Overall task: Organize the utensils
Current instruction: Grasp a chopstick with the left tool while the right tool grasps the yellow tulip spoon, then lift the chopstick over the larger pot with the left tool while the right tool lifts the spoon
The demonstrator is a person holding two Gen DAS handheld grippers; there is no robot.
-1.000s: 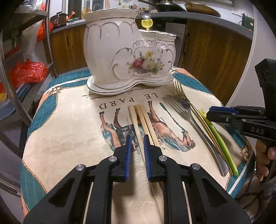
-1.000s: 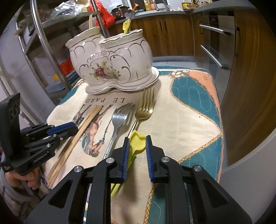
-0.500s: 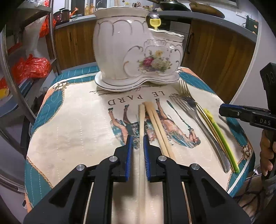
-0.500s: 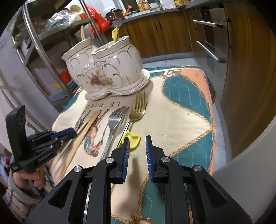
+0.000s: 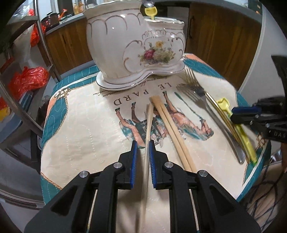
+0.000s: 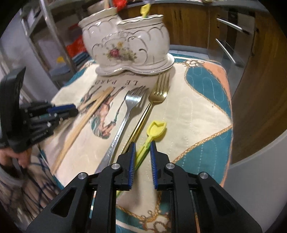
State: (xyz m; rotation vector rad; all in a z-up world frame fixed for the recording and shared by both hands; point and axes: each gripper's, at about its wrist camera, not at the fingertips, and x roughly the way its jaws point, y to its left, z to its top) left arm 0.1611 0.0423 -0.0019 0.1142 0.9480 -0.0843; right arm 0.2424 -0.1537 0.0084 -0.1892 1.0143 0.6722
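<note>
A white floral ceramic holder [image 5: 136, 43] [image 6: 125, 48] stands at the far side of the mat, with a yellow utensil tip [image 5: 151, 11] sticking out of it. My left gripper [image 5: 143, 150] is shut on a single chopstick [image 5: 148, 123], which points toward the holder. Two more chopsticks [image 5: 170, 125] lie beside it. My right gripper [image 6: 142, 152] straddles the handle of a yellow-green plastic spoon [image 6: 156, 128] lying on the mat; its jaws stand slightly apart around the handle. A silver fork [image 6: 129, 107] and a gold fork [image 6: 157, 93] lie left of the spoon.
A printed quilted mat [image 5: 80, 111] covers the small round table. A metal rack [image 5: 21, 75] with red bags stands at the left. Wooden cabinets [image 6: 251, 62] stand behind and to the right.
My left gripper has taken one chopstick and swung it apart from the other two. My right gripper has dropped back down over the yellow spoon's handle.
</note>
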